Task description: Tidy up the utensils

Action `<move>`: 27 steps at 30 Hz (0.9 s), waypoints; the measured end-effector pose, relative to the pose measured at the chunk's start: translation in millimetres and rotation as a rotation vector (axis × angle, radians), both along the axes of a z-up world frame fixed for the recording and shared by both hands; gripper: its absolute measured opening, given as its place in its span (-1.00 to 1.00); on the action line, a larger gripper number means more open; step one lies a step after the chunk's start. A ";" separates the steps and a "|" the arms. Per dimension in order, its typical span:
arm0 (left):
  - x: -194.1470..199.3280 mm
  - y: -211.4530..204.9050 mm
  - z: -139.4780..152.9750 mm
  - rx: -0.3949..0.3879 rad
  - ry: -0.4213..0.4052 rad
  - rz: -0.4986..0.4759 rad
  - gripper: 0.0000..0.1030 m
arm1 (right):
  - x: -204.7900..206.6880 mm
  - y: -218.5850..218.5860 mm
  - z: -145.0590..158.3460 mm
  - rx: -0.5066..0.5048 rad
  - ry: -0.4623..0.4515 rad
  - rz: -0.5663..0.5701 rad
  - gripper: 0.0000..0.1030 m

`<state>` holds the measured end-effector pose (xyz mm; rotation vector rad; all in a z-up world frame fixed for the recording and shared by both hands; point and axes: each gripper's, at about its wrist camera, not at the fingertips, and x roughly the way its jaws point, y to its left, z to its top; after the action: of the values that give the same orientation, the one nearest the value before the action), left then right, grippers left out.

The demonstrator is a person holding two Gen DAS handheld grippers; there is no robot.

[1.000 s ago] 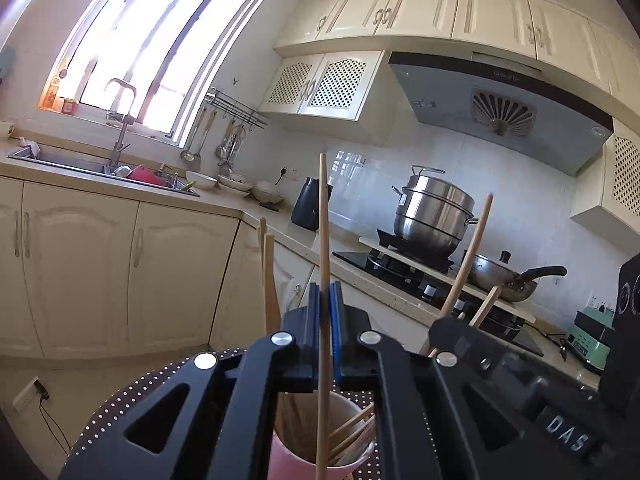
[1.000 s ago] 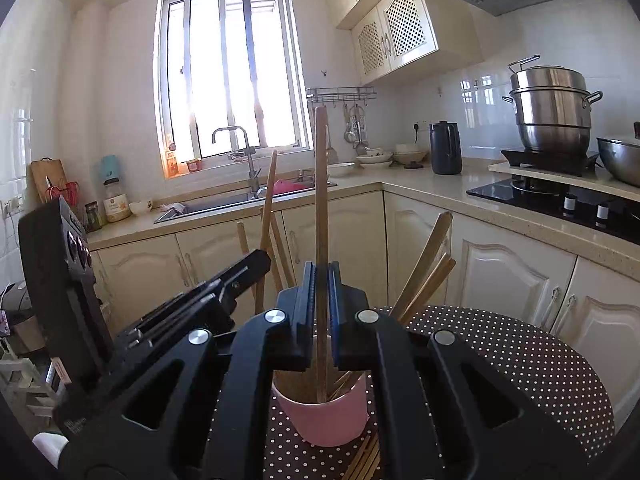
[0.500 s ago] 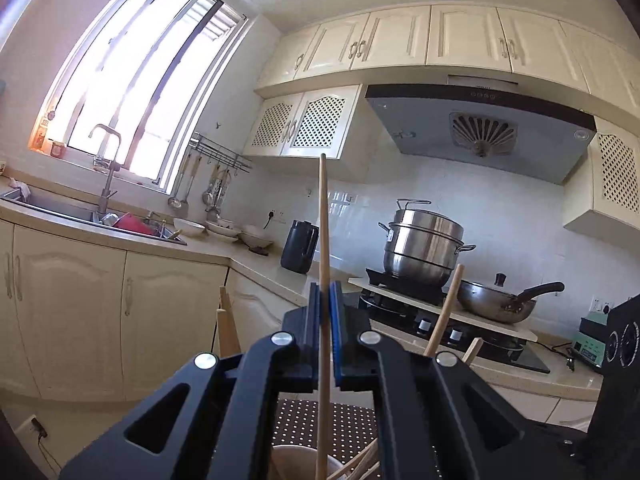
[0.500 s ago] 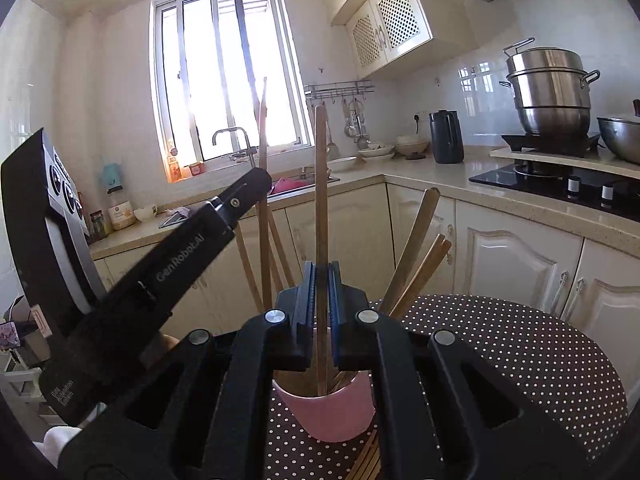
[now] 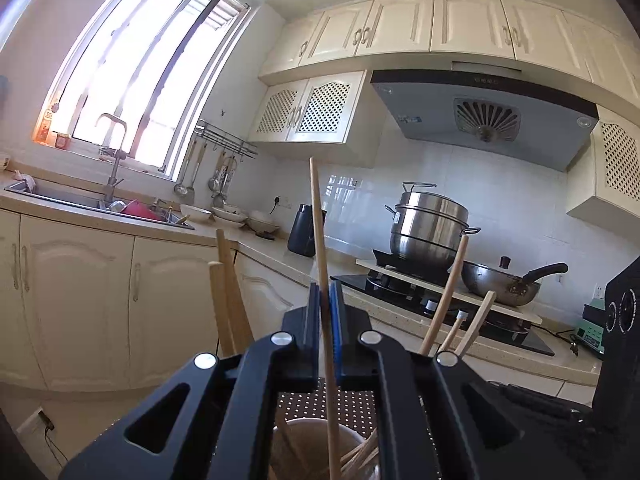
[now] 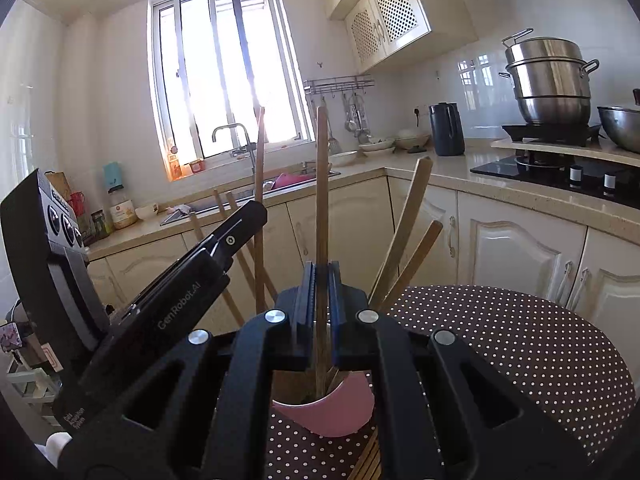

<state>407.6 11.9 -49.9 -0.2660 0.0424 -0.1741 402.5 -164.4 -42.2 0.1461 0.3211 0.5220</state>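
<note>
My left gripper (image 5: pixel 325 308) is shut on a thin wooden chopstick (image 5: pixel 317 216) that stands upright, its lower end inside the cup (image 5: pixel 312 436) below. My right gripper (image 6: pixel 322 280) is shut on a thicker wooden stick (image 6: pixel 322 176), whose lower end reaches into the same pink cup (image 6: pixel 332 412). In the right wrist view the left gripper (image 6: pixel 258 210) comes in from the left, pinching its chopstick (image 6: pixel 260 152). Several other wooden utensils (image 6: pixel 404 232) lean in the cup. The cup's bottom is hidden behind my grippers.
The cup stands on a round table with a brown polka-dot cloth (image 6: pixel 500 340). More chopsticks (image 6: pixel 370 456) lie on the cloth in front of the cup. Behind are cream cabinets, a sink (image 5: pixel 92 200), a black kettle (image 6: pixel 446 130), and a stove with a steel pot (image 5: pixel 430 228).
The left gripper has risen with its chopstick and its view has tipped upward, so less of the cup shows. The right gripper has kept its place and its grip.
</note>
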 end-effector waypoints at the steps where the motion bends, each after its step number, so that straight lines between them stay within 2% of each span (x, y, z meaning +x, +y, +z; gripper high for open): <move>1: 1.1 0.1 2.4 -0.002 -0.002 0.007 -0.89 | 0.3 0.3 0.6 -0.003 -0.002 -0.003 -0.87; 3: 5.8 2.1 10.9 -0.034 0.004 -0.025 -0.90 | 0.5 1.6 1.2 -0.008 0.003 -0.003 -0.87; 7: 9.3 -1.5 12.9 -0.020 -0.004 -0.013 -0.90 | 3.1 1.9 0.2 -0.013 0.013 -0.004 -0.87; 11: 10.0 -0.4 6.4 -0.019 0.002 -0.008 -0.90 | 3.4 1.4 -1.1 -0.011 0.013 -0.001 -0.87; 14: 7.2 -5.9 0.9 0.033 -0.002 -0.001 -0.90 | 4.4 0.9 -2.2 -0.009 0.015 0.002 -0.87; 27: -2.1 -3.4 -18.6 0.045 0.079 -0.055 -0.89 | 5.6 -1.4 -5.5 -0.006 0.034 -0.003 -0.87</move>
<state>405.6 8.5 -68.5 -0.2268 0.1315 -0.2175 408.2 -165.8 -47.7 0.1496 0.3553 0.5156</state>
